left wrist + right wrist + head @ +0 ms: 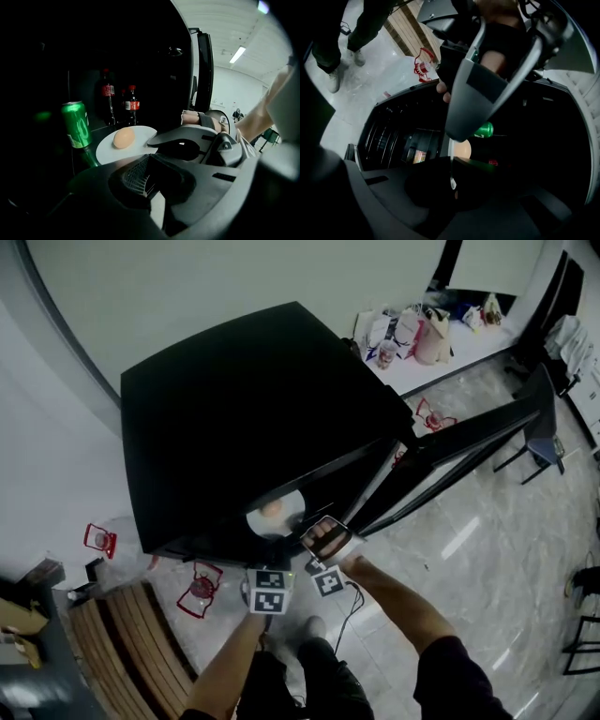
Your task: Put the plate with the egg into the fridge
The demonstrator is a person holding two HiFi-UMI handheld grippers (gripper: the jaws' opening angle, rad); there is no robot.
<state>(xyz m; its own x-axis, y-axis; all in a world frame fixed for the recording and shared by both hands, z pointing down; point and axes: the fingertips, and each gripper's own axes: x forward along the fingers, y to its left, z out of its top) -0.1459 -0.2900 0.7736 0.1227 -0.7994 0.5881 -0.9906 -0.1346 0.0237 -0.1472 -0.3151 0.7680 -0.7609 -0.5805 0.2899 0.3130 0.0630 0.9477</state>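
A white plate with a tan egg on it lies just inside the open black fridge. In the left gripper view the plate and egg rest on a dark shelf beside a green can. My left gripper is shut on the plate's near rim. From the right, my right gripper also clamps the rim. In the right gripper view the plate shows edge-on and runs into my right gripper. The egg and can lie beyond.
Two cola bottles stand at the back of the shelf. The fridge door stands open to the right. A white table with bags is behind the fridge. Red objects and a wooden bench are on the floor at left.
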